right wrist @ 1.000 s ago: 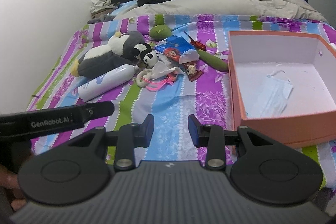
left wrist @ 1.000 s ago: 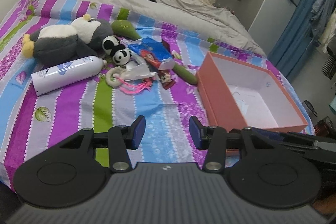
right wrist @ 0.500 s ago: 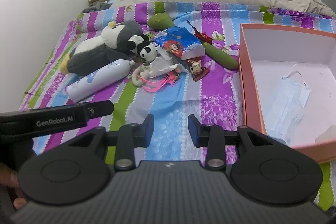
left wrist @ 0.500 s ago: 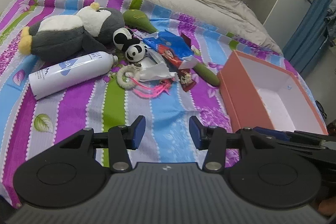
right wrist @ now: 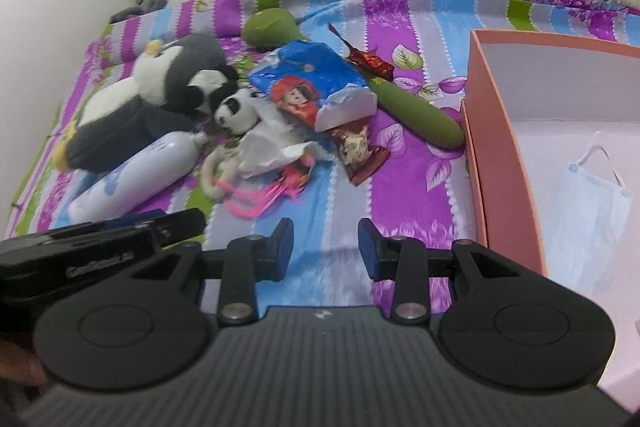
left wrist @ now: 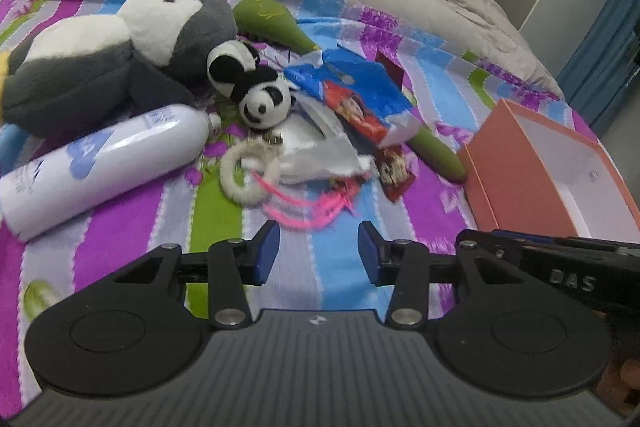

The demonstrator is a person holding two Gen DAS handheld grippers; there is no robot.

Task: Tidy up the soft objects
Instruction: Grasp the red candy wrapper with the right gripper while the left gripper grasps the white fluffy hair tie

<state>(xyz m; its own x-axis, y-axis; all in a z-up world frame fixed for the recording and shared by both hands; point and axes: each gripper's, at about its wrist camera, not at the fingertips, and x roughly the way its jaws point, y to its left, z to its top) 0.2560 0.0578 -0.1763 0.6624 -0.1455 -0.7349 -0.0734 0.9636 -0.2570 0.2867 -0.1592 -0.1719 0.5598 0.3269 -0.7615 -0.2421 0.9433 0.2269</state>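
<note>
Your left gripper point(left wrist: 318, 253) hangs over the striped bedspread point(left wrist: 120, 239), jaws closing on nothing; your right gripper point(right wrist: 325, 247) is parted and empty too. Dead ahead at 12 o'clock lies the small panda point(left wrist: 266, 103), face toward you, just beyond a fuzzy ring point(left wrist: 248, 173) and pink cords point(left wrist: 308, 211). At 10 o'clock the big penguin point(left wrist: 108, 63) stretches from 9 to 1 o'clock, a white bottle point(left wrist: 104, 163) lying alongside, nearer you. At 3 o'clock sits the pink box point(right wrist: 500, 147), a face mask point(right wrist: 588, 207) inside.

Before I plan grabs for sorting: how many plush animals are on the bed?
2: the big penguin plush at the left, and the small panda plush against it. More may be hidden.
</note>
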